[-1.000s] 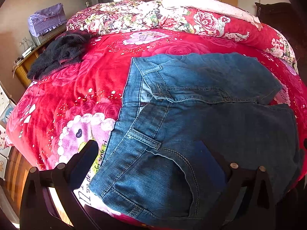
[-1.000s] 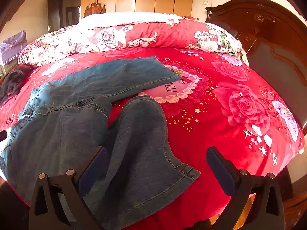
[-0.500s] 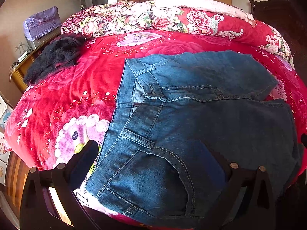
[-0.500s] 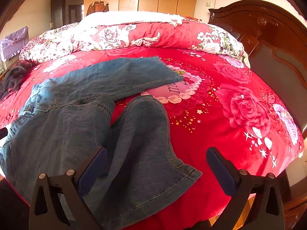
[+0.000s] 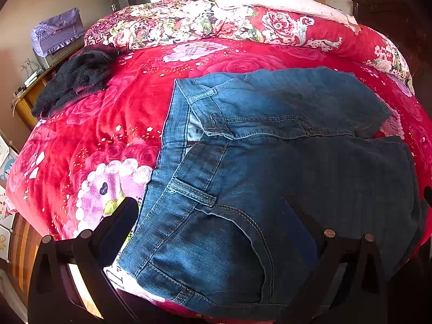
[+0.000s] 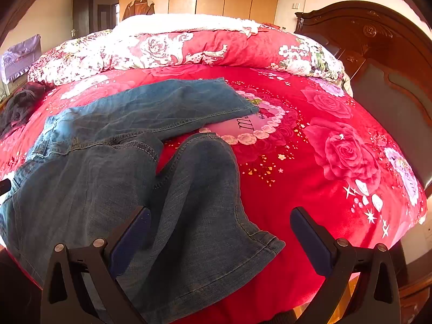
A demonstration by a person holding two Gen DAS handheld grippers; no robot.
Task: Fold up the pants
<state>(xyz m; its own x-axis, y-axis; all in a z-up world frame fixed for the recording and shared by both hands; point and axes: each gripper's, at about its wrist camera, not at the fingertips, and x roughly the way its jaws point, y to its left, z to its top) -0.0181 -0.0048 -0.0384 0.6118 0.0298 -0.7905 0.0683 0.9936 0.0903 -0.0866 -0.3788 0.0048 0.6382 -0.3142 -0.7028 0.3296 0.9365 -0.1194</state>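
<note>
Blue jeans (image 5: 270,167) lie spread on a red rose-print bed cover, waistband toward the left, legs running right. My left gripper (image 5: 213,216) hovers open over the near hip and pocket (image 5: 210,248), holding nothing. In the right wrist view the jeans (image 6: 81,183) show both legs: the far leg (image 6: 172,105) lies flat, the near leg (image 6: 205,205) bends toward the bed's front edge. My right gripper (image 6: 220,226) is open above the near leg's hem (image 6: 259,245), with its left finger (image 6: 129,240) over the denim.
A dark garment (image 5: 73,81) lies at the bed's far left corner. A rolled floral quilt (image 5: 229,24) runs along the far side. A dark wooden headboard (image 6: 383,62) rises on the right. A side table (image 5: 35,81) stands left of the bed.
Both grippers have crept slightly forward over the jeans, which sit a little lower and nearer in each view. The jeans themselves have not moved.
</note>
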